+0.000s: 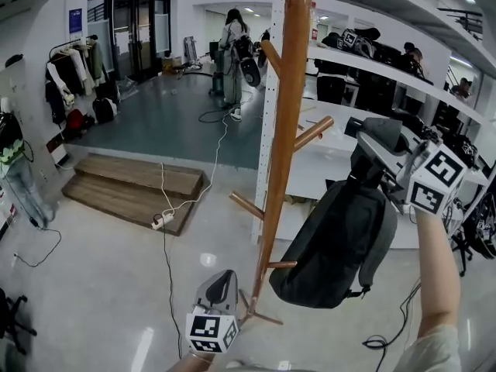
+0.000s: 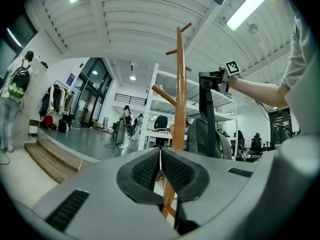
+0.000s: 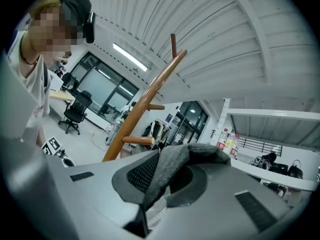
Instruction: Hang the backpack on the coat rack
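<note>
Backpack (image 1: 341, 239) hangs limp, looks soft and weighty, below the right gripper (image 1: 372, 139) clamped on its top loop (image 3: 197, 153), a good hold; left gripper (image 2: 160, 169) closed, empty.

Rack (image 1: 288, 130): top cut off by the head view's upper edge; foot partly behind left claw (image 1: 224, 279). Left gripper view: that claw covers the rack's lower pole. Backpack (image 1: 333, 246), right of rack: its top is buried in right claw (image 1: 370, 142). Right gripper view shows only a grey fold (image 3: 172, 166) of it; the body is out of frame.
</note>
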`<action>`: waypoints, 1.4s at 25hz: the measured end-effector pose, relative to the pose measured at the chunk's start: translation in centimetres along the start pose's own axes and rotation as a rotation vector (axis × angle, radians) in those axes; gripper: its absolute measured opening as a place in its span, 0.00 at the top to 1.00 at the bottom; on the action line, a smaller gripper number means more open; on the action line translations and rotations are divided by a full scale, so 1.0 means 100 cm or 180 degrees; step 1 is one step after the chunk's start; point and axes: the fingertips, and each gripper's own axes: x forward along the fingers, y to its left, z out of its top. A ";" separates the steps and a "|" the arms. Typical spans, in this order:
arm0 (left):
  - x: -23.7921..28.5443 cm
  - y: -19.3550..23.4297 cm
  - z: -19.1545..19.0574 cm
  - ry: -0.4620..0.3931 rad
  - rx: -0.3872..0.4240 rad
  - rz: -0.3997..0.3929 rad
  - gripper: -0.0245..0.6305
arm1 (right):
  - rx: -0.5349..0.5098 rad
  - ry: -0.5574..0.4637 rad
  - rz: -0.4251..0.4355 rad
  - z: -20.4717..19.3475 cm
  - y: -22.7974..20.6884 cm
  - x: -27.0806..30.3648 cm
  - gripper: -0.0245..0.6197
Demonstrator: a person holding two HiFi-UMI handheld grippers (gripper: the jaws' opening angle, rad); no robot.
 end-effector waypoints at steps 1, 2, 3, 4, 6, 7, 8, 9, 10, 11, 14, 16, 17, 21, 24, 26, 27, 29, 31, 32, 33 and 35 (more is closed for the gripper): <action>0.000 0.001 -0.001 0.0009 -0.0003 0.0012 0.93 | -0.0038 0.0038 0.0033 0.002 -0.004 0.004 0.90; 0.000 0.002 -0.002 0.0016 -0.0006 0.0028 0.93 | -0.0079 0.0086 0.0054 0.004 -0.007 0.008 0.90; -0.001 0.004 -0.002 0.0022 -0.0009 0.0046 0.93 | -0.0114 0.0134 0.0070 0.006 -0.010 0.011 0.90; -0.002 0.007 -0.003 0.0025 -0.0011 0.0068 0.93 | -0.0134 0.0166 0.0095 0.009 -0.011 0.014 0.90; -0.002 0.013 -0.002 0.0021 -0.0019 0.0119 0.93 | -0.0155 0.0172 0.0178 0.016 -0.013 0.018 0.90; -0.002 0.016 -0.001 0.0016 -0.0025 0.0144 0.93 | -0.0165 0.0158 0.0221 0.021 -0.013 0.019 0.90; -0.001 0.018 0.000 0.0012 -0.0029 0.0167 0.93 | -0.0166 0.0131 0.0267 0.026 -0.014 0.020 0.90; 0.000 0.020 0.001 0.0010 -0.0032 0.0186 0.93 | -0.0159 0.0092 0.0316 0.031 -0.015 0.020 0.90; 0.001 0.021 0.001 0.0011 -0.0036 0.0200 0.93 | -0.0150 0.0041 0.0372 0.037 -0.017 0.019 0.90; 0.001 0.022 0.001 0.0016 -0.0041 0.0209 0.93 | -0.0145 -0.0021 0.0431 0.042 -0.019 0.017 0.90; 0.003 0.022 -0.002 0.0035 -0.0057 0.0213 0.93 | -0.0084 -0.0252 0.0561 0.059 -0.033 0.006 0.90; 0.004 0.024 -0.003 0.0046 -0.0062 0.0218 0.93 | -0.0158 -0.0413 0.0642 0.076 -0.043 -0.001 0.90; 0.004 0.024 -0.004 0.0054 -0.0061 0.0222 0.93 | -0.0274 -0.0469 0.0702 0.085 -0.044 -0.003 0.90; 0.005 0.020 -0.004 0.0079 -0.0085 0.0221 0.93 | -0.0576 -0.0498 0.0971 0.103 -0.040 0.009 0.90; 0.003 0.022 -0.005 0.0090 -0.0099 0.0220 0.93 | -0.0637 -0.0550 0.1226 0.104 -0.024 0.024 0.90; 0.003 0.025 -0.008 0.0104 -0.0106 0.0231 0.93 | -0.0644 -0.0504 0.1466 0.095 -0.009 0.029 0.90; 0.004 0.026 -0.009 0.0111 -0.0110 0.0241 0.93 | -0.0660 -0.0461 0.1603 0.089 0.000 0.029 0.90; 0.008 0.026 -0.010 0.0123 -0.0117 0.0256 0.93 | -0.0740 -0.0367 0.1837 0.080 0.017 0.030 0.90; 0.012 0.024 -0.010 0.0127 -0.0123 0.0257 0.93 | -0.0865 -0.0252 0.2007 0.071 0.033 0.030 0.90; 0.014 0.023 -0.011 0.0127 -0.0126 0.0255 0.93 | -0.0935 -0.0199 0.2084 0.067 0.042 0.031 0.90; 0.014 0.023 -0.013 0.0128 -0.0129 0.0251 0.93 | -0.1000 -0.0163 0.2157 0.064 0.052 0.032 0.90; 0.014 0.024 -0.020 0.0126 -0.0131 0.0236 0.93 | -0.1082 -0.0127 0.2277 0.058 0.072 0.034 0.90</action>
